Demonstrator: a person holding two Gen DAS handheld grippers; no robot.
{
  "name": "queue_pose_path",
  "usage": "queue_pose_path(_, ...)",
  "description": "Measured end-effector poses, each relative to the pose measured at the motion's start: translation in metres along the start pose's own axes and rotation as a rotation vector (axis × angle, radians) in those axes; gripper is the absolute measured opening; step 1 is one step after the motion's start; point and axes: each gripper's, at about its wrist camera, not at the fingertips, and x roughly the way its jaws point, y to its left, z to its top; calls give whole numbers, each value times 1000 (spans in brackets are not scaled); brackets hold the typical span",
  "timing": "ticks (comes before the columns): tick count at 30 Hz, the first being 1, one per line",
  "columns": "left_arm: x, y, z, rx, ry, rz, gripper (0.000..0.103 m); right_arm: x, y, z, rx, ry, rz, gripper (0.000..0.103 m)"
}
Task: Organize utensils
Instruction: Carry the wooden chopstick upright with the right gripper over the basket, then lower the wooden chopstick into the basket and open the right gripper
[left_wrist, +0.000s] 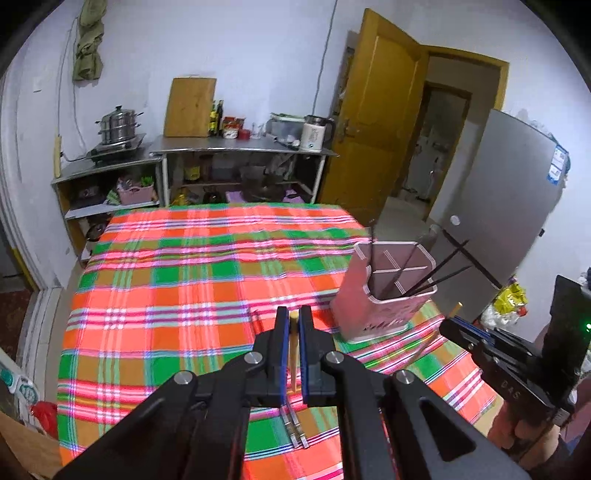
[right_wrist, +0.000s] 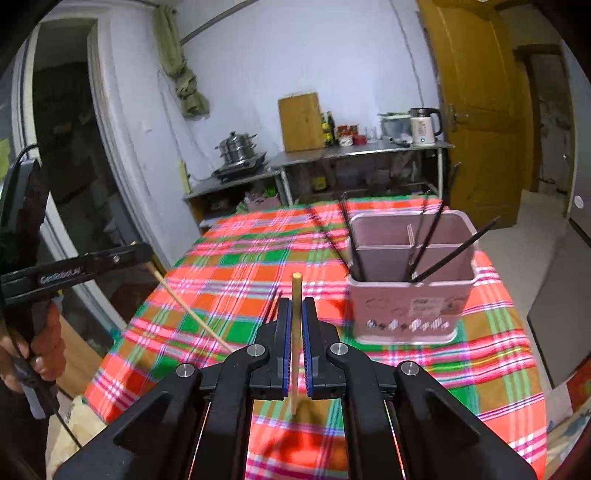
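Where the left gripper (left_wrist: 294, 319) looks ahead, its jaws are clamped tight on a pale wooden chopstick (left_wrist: 293, 354), long axis running away along the fingers, tip poking out in front. Below lies the plaid tablecloth (left_wrist: 192, 266); two metal chopsticks (left_wrist: 295, 428) rest under the gripper. Right of it stands the pink utensil holder (left_wrist: 373, 295), dark chopsticks (left_wrist: 439, 275) leaning out.

From the right gripper (right_wrist: 296, 306), likewise pinched shut on a bamboo chopstick (right_wrist: 295, 332) pointing forward, the holder (right_wrist: 410, 295) sits just right. Behind, a steel shelf (right_wrist: 354, 151) and yellow door (right_wrist: 476, 110).
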Motion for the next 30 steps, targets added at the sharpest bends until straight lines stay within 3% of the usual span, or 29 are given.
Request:
queue_pose_path(11,23,-57,47,24,-23,-154,5,-30,-50,44,96,-138,-82,5)
queue_pose_path(20,44,-85,86,39,-71,-195,5,-40,-69,88,137,-272,-118,5)
queue_pose_path(30,90,-88,77,42,-15,-179,5,-5,-74,83,137,-243,-140,5)
